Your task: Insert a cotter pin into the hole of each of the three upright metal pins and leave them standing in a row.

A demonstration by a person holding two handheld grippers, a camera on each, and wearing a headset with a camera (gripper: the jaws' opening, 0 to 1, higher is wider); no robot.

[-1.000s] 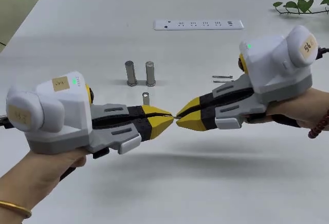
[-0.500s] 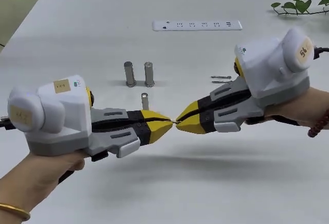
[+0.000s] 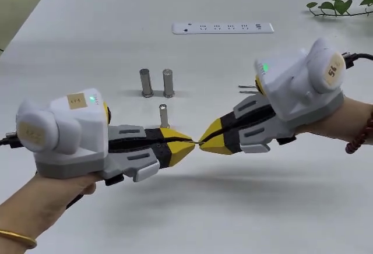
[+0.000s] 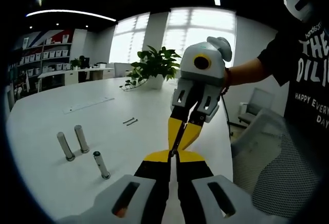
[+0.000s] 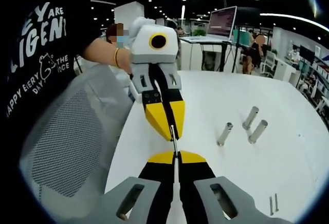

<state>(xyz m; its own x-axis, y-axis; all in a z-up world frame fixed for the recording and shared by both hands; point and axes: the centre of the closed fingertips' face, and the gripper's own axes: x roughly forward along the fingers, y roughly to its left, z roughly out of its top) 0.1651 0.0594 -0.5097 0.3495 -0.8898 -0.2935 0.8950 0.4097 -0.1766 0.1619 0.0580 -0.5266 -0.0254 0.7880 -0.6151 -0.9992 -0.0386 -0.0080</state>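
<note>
The left tongs [image 3: 187, 143] and the right tongs [image 3: 205, 141] are meeting tip to tip in the lower middle of the head view, held up clear of the tabletop [image 3: 192, 207]. Both pairs are pressed together. Each appears to be nipping one end of a thin cotter pin [image 5: 175, 143], which is bridging the short gap between the yellow tips. In the right gripper view it is running straight from the left tongs' point into the right tongs' own jaws.

This looks like a regrip in mid-air. The person is probably passing the cotter pin across or squaring it up, so that one pair is left gripping it by one end with the free end ready for a hole.

The nearer metal pin [image 3: 164, 116] is standing upright just above the tips in the frame. The two rear metal pins [image 3: 146, 83] are standing side by side behind it, towards the upper centre, so the three are forming a triangle rather than a row. None is showing a cotter pin through it, as far as I can tell. The spare cotter pins [image 3: 245, 86] are lying flat at centre right, partly behind the right tongs' body, within easy reach for the next rounds.
</note>
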